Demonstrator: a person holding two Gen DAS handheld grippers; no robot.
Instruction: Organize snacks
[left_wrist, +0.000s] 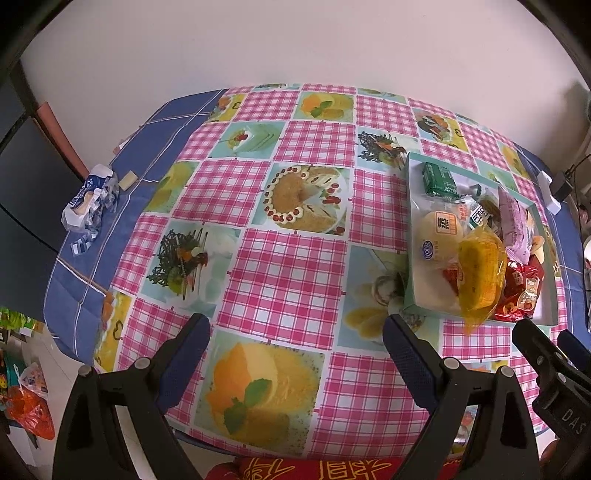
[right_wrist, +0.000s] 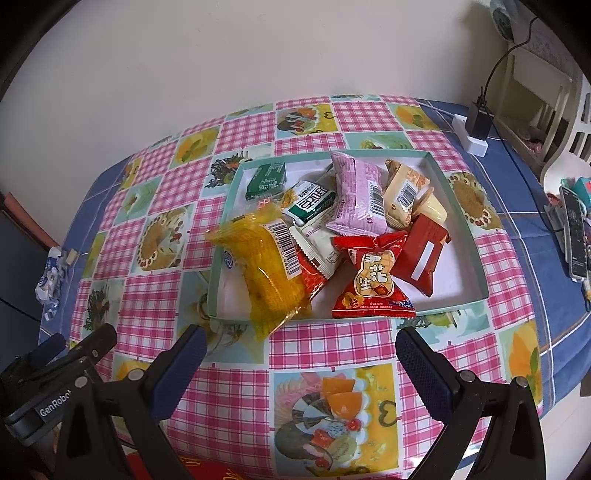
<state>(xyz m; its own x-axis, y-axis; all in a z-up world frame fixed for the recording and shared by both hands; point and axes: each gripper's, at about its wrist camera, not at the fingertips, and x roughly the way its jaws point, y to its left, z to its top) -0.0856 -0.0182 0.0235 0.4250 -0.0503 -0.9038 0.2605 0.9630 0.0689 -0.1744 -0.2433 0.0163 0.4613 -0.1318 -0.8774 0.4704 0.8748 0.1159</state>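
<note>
On the table's right half sits a shallow green-rimmed tray (right_wrist: 463, 225), snacks piled inside. Right wrist view has it dead ahead, just beyond the fingertips.

Contents, front to back:
- yellow cake pack (right_wrist: 267, 269) at the front-left corner, its tail overhanging the tray's near rim onto the cloth
- red peanut bag (right_wrist: 373, 280) against the near rim, beside the yellow pack
- dark red sachet (right_wrist: 421, 254) right of the peanut bag, tilted
- pink pack (right_wrist: 358, 195) mid-tray, lying on top of other wrappers
- green-and-white pack (right_wrist: 312, 205) left of the pink one
- dark green pack (right_wrist: 267, 181) at the back-left corner
- beige pack (right_wrist: 404, 192) back right, partly under the pink one

Right gripper (right_wrist: 301, 347): jaws spread wide, nothing between them, hovering over the tablecloth (right_wrist: 236, 391) short of the tray.

Left gripper (left_wrist: 297, 334): also wide open and empty, over the cloth near the front edge, tray off to its right. In this view a round white bun pack (left_wrist: 441, 232) shows in the tray's left side, partly under the yellow pack.

Off-task: crumpled blue-and-white wrappers (left_wrist: 90, 201) at the far left edge, well apart from the tray. White power adapter (right_wrist: 474, 134) with a black plug at the back right. Phone (right_wrist: 574, 236) on the far right.
</note>
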